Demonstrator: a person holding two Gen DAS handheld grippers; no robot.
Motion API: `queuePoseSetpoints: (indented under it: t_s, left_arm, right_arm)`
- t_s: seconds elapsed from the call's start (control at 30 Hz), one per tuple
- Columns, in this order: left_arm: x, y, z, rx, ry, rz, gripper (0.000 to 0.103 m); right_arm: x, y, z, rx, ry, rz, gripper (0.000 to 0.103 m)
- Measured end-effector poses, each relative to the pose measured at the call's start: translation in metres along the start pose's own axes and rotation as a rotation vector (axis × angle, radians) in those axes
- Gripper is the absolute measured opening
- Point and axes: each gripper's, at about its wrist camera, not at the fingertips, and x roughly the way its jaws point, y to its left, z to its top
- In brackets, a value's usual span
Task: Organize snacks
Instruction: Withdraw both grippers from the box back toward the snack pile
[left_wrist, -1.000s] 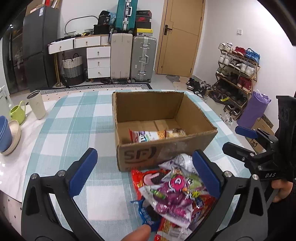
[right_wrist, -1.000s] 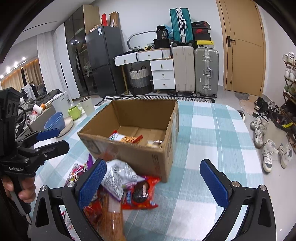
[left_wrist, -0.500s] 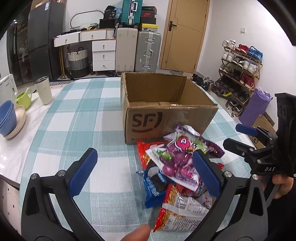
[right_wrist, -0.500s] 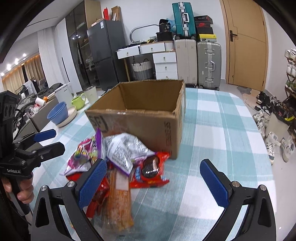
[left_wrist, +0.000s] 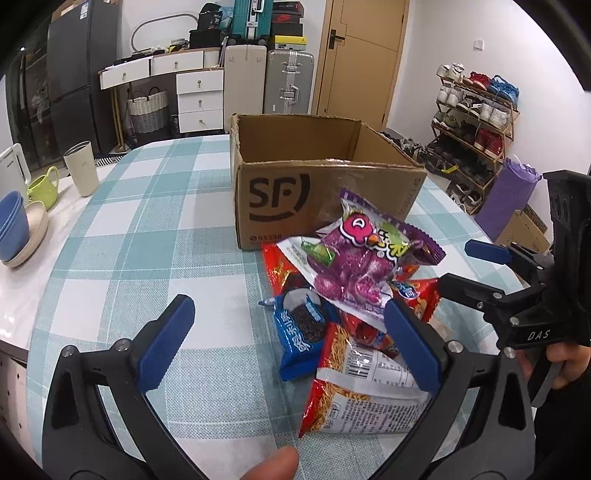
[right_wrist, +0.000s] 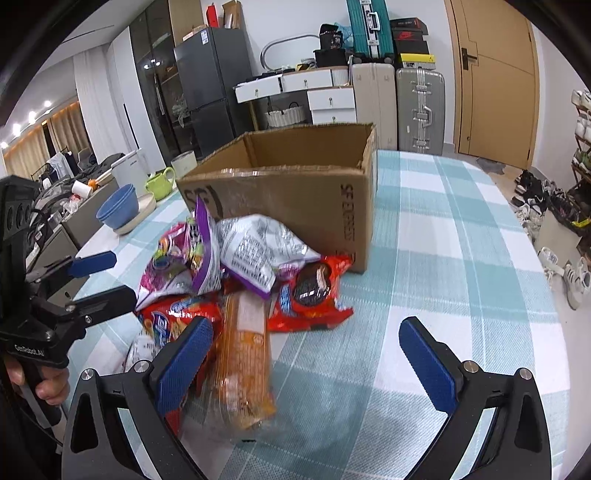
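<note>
A heap of snack packets lies on the checked tablecloth just in front of an open cardboard box (left_wrist: 325, 192) (right_wrist: 295, 192). On top rests a purple candy bag (left_wrist: 358, 258) (right_wrist: 177, 254). A blue cookie pack (left_wrist: 303, 332), a red-and-white noodle snack bag (left_wrist: 362, 387), a silver bag (right_wrist: 258, 247), a red cookie pack (right_wrist: 314, 291) and a clear orange pack (right_wrist: 243, 358) lie around it. My left gripper (left_wrist: 288, 347) hovers open over the blue cookie pack. My right gripper (right_wrist: 306, 365) is open, just right of the orange pack. Each gripper holds nothing.
A cream tumbler (left_wrist: 82, 173), a green mug (left_wrist: 42, 186) and stacked blue bowls (left_wrist: 14, 229) stand at the table's left. The table edge (right_wrist: 532, 258) drops off on the right toward a shoe rack (left_wrist: 472, 118). Suitcases and drawers line the back wall.
Both grippers have dropped lower and pulled back toward the snack heap, so the box interior is hidden now. Both stayed open; nothing was picked up.
</note>
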Motion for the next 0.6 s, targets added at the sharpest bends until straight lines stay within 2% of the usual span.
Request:
queuePoseSetpoints:
  t_s: [0.6]
  left_arm:
    - [0.012, -0.007, -0.018, 0.023, 0.057, -0.042, 0.102]
  right_arm:
    - [0.013, 0.010, -0.018, -0.012, 0.069, 0.012, 0.103]
